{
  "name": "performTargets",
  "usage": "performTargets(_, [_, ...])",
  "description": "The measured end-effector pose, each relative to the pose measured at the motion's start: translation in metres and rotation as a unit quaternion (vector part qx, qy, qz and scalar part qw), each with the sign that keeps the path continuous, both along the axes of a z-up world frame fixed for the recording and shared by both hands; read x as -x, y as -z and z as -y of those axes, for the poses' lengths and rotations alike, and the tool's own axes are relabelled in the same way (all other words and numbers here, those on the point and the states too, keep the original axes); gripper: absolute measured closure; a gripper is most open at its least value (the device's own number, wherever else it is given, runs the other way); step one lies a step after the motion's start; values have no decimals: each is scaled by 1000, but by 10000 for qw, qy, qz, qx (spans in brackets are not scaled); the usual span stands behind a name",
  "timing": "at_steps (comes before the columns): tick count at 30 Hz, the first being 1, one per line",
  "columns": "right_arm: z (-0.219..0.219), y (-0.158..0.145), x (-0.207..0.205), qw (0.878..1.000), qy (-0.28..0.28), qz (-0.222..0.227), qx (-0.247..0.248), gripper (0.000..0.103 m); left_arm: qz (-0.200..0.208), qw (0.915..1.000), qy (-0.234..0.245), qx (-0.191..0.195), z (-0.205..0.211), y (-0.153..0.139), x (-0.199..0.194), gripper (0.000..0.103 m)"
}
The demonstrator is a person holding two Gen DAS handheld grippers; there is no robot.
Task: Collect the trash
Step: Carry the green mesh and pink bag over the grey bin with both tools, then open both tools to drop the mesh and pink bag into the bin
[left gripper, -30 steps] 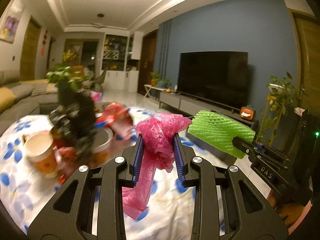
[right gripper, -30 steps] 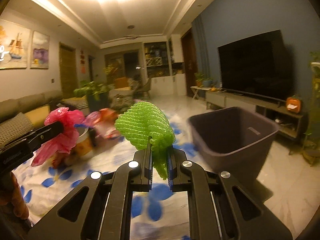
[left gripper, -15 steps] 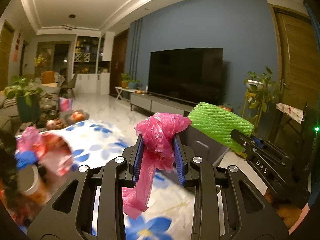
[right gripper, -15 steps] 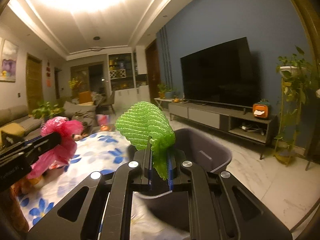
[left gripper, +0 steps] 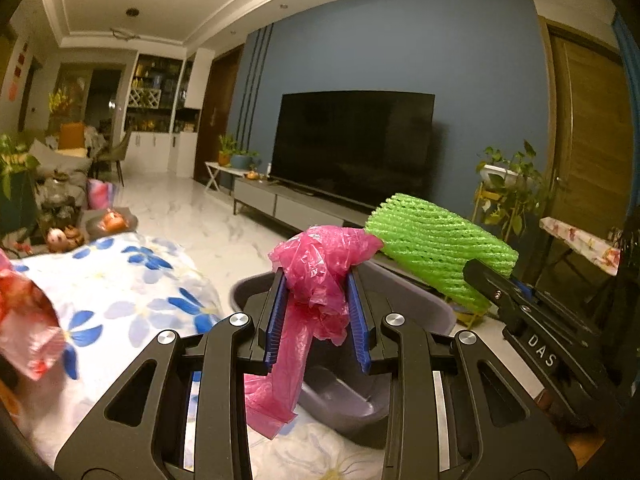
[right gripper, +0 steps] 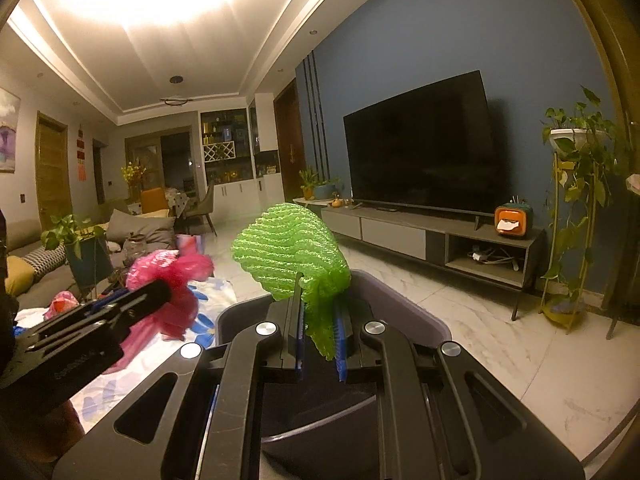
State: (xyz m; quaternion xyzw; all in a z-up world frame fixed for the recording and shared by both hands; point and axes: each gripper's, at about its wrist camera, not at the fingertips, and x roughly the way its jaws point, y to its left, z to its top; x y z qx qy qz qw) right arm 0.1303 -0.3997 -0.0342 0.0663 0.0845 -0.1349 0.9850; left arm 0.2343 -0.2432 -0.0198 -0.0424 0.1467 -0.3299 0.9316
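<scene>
Both grippers hang over the grey bin, which stands on the floor against the edge of the flower-print cloth.

Left gripper: jaws clamped on a crumpled pink plastic bag. A loose tail of the bag droops below the fingers, over the near rim of the bin.

Right gripper: jaws pinched on a green foam net sleeve, held by its lower corner. The bulk of the sleeve stands above the fingers, over the bin's opening.

Bin interior: only partly visible in either wrist view; contents cannot be told.

Step in hand, by my judgement: drop both pieces into the bin.

How to do it well:
- Bring each load fully inside the rim line before opening. The pink tail seems closest to the near rim and could drape over it.
- Lower toward the bin mouth first; both items look light and could drift.
- Open the jaws wide; thin film may cling to the blue pads, so a small shake may be needed.

More litter, a red-and-white wrapper, lies on the cloth away from the bin.
</scene>
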Motion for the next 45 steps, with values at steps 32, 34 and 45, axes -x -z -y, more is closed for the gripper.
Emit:
performTargets(32, [8, 2, -18, 9998, 112, -78, -150, 64, -594, 9975, 371, -40, 44, 33, -38, 48])
performTargets(34, [8, 2, -16, 9997, 129, -61, -179, 60, -616, 9977, 296, 33, 37, 35, -37, 39])
performTargets(45, [-8, 5, 6, 9998, 190, -70, -35, 36, -482, 9968, -634, 88, -22, 29, -3, 11])
